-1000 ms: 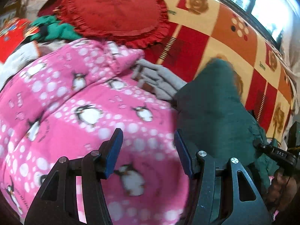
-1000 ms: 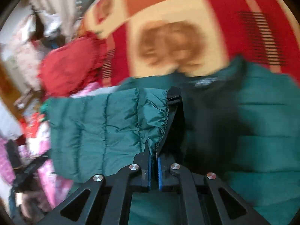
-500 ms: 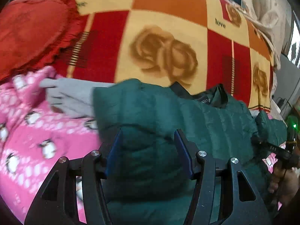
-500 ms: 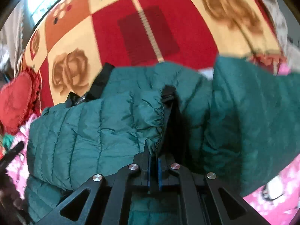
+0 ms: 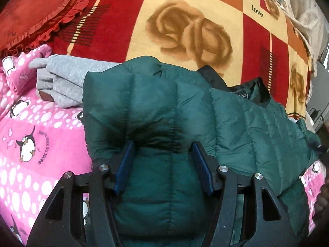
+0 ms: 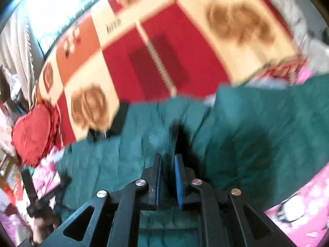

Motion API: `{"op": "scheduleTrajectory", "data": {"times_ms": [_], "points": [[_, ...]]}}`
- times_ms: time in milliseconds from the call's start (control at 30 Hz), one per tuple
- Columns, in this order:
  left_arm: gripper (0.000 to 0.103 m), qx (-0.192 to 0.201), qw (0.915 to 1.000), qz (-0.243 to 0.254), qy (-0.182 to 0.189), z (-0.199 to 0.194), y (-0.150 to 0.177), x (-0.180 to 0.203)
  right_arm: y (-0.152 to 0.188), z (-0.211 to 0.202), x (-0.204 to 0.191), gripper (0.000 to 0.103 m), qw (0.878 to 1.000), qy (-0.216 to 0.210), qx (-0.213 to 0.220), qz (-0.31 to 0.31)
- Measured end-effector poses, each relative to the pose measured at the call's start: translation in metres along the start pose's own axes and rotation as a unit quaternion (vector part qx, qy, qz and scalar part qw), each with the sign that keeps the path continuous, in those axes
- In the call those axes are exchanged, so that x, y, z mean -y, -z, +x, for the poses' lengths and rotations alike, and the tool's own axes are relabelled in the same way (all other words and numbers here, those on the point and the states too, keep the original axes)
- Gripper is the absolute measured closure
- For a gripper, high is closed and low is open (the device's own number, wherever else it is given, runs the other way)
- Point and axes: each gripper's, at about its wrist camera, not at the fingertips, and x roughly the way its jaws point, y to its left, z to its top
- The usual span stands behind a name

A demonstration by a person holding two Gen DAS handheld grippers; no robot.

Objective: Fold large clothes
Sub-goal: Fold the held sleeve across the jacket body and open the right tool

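Observation:
A dark green puffer jacket [image 5: 164, 111] lies on the bed, its black collar [image 5: 213, 78] toward the rose blanket. My left gripper [image 5: 162, 146] is open, its blue pads astride a puffed fold of the jacket near its left edge. In the blurred right wrist view the jacket [image 6: 257, 127] fills the middle. My right gripper [image 6: 167, 160] has its jaws slightly apart over a dark edge of the jacket [image 6: 174, 131]; I cannot tell whether they still touch it.
A pink penguin blanket [image 5: 37, 133] lies under the jacket on the left. A grey garment [image 5: 67, 80] lies beside the jacket. A red frilled cushion [image 5: 35, 10] sits at the far left. A red and cream rose blanket [image 5: 185, 30] covers the bed beyond.
My right gripper's jaws, shut on the jacket's cuff edge before, have parted a little. My left gripper has moved further over the jacket, which now sits between its pads.

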Motion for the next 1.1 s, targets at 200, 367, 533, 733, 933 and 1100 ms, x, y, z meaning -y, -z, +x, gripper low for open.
{"op": "scheduleTrajectory", "data": {"times_ms": [200, 367, 533, 733, 933, 1100], "points": [[0.045, 0.003, 1.0000, 0.004, -0.006, 0.000, 0.001, 0.003, 0.009, 0.044, -0.053, 0.090, 0.997, -0.021, -0.042, -0.057], [0.045, 0.002, 0.9999, 0.008, -0.010, 0.001, 0.001, 0.004, 0.035, 0.108, -0.037, 0.090, 0.984, 0.085, -0.136, -0.079], [0.045, -0.003, 0.9996, 0.017, -0.020, 0.006, 0.000, 0.008, 0.038, 0.112, -0.025, 0.088, 0.987, 0.061, -0.142, -0.054], [0.045, -0.002, 0.9995, 0.018, -0.024, 0.007, 0.001, 0.008, 0.019, 0.065, -0.063, 0.086, 0.990, 0.053, -0.079, -0.104], [0.045, -0.002, 0.9993, 0.023, -0.029, 0.008, 0.001, 0.009, 0.043, 0.077, -0.124, 0.032, 0.979, -0.021, -0.128, -0.156], [0.045, -0.003, 0.9991, 0.026, -0.033, 0.009, 0.001, 0.010, 0.063, 0.110, -0.112, 0.025, 0.970, 0.000, -0.184, -0.157]]}}
